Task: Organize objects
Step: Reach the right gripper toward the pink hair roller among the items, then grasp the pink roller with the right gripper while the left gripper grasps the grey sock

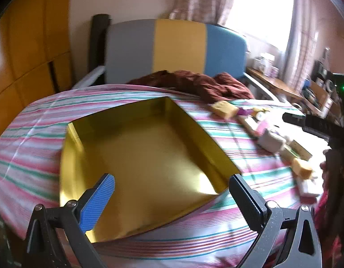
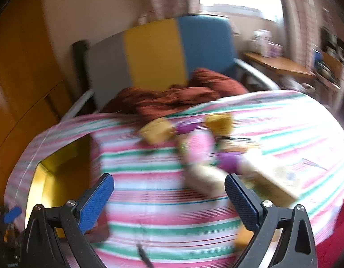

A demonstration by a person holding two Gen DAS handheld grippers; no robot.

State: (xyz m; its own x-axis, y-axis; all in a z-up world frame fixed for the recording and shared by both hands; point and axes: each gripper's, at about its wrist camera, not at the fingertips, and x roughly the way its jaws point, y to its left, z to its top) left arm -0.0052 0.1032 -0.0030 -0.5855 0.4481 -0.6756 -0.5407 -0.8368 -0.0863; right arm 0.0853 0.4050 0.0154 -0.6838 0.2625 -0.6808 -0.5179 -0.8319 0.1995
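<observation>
An empty gold tray [image 1: 69, 156] lies on the striped bedsheet [image 1: 38, 120]. My left gripper [image 1: 172, 192] hangs open over the tray's near edge, nothing between its fingers. To the tray's right lies a scatter of small packets and blocks, among them a yellow block [image 1: 223, 108], a grey one [image 1: 271, 140] and another yellow one [image 1: 302, 168]. The right wrist view is blurred: my right gripper [image 2: 169, 192] is open above the sheet, with the heap of pink, purple and yellow packets [image 2: 201, 147] just beyond and right of it. The gold tray [image 2: 49, 178] shows at its left.
A crumpled dark red cloth [image 1: 194, 82] lies at the head of the bed before a grey, yellow and blue headboard [image 1: 178, 49]. A wooden side table [image 1: 274, 82] with jars stands at the right. Orange wardrobe doors [image 1: 27, 55] fill the left. The other gripper's black finger [image 1: 305, 122] shows at right.
</observation>
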